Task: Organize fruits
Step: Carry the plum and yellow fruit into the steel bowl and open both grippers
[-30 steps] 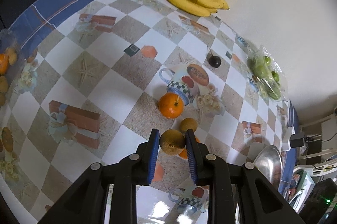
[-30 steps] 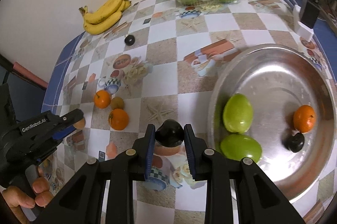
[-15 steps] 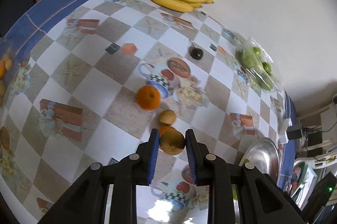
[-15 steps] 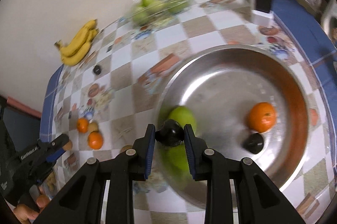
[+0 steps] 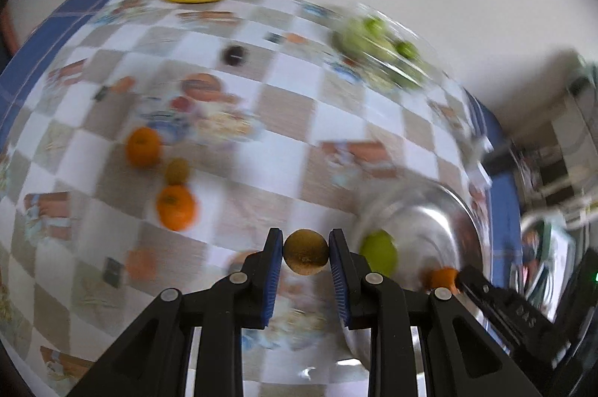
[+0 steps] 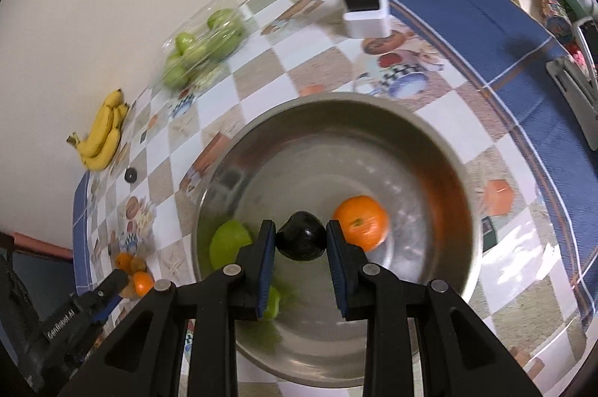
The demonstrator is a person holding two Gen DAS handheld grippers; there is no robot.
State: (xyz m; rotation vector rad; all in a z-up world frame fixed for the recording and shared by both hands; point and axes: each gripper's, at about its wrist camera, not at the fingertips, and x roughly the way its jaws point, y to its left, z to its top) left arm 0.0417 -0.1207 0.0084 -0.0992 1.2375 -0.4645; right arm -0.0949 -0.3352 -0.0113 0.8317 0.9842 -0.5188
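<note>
Carrying both fruits bowlward: your right tongs [image 6: 301, 240], clamped on the dark plum [image 6: 300, 235], now hang over the steel bowl [image 6: 422, 131]. Left tongs [image 5: 305, 257] grip the brown kiwi [image 5: 305, 251], nearing its rim. Release comes next, likely.

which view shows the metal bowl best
The right wrist view: the metal bowl sits sharp and nearly whole, with an orange and green fruit inside. The left wrist view catches only a blurred part of it, at lower right.
</note>
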